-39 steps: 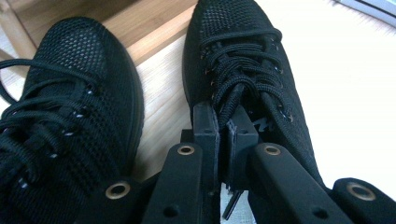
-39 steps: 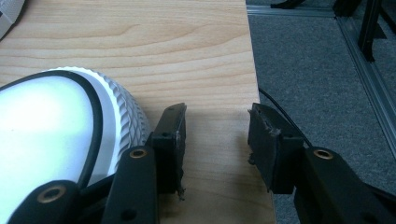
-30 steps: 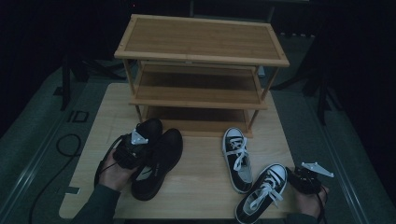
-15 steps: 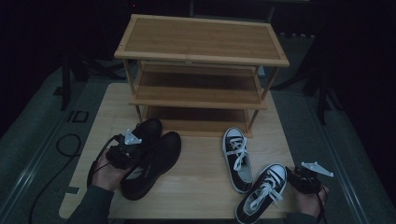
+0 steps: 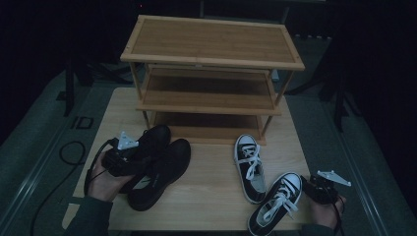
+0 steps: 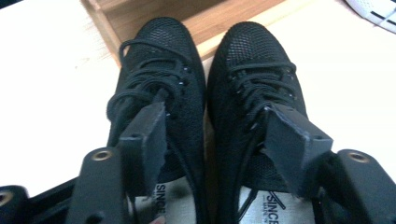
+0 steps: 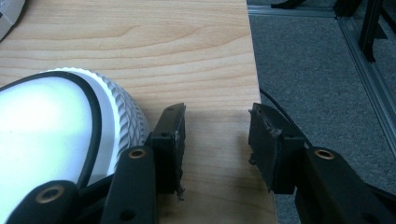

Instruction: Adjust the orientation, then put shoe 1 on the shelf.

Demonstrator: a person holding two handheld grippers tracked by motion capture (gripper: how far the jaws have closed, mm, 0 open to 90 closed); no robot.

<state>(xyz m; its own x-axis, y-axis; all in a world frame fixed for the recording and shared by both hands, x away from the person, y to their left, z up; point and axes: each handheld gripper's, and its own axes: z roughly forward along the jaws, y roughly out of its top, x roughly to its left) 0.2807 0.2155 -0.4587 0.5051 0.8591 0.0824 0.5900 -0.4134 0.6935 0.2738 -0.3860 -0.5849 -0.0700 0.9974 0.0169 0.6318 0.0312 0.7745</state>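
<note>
Two black lace-up shoes (image 5: 164,167) lie side by side on the wooden table (image 5: 211,187), toes toward the shoe rack (image 5: 211,49). My left gripper (image 5: 135,160) hovers over their heel ends. Its jaws have just been opening and now stand wide, one over each shoe's laces (image 6: 161,79), pressing on nothing. In the left gripper view the gripper (image 6: 215,116) spans the inner sides of both shoes. My right gripper (image 5: 314,189) rests open at the table's front right corner. Beside its left jaw is the white toe cap (image 7: 51,116) of a black-and-white sneaker (image 5: 278,201); nothing lies between its jaws (image 7: 217,123).
A second black-and-white sneaker (image 5: 251,162) lies toe-forward in front of the rack's right leg. The three-shelf bamboo rack stands at the table's back. The table's right edge (image 7: 254,93) runs just past my right gripper, with grey floor beyond. A cable (image 5: 74,152) trails left.
My left gripper has drawn back to the left from the black shoes and its jaws have opened, letting go. The right gripper and both sneakers have stayed put.
</note>
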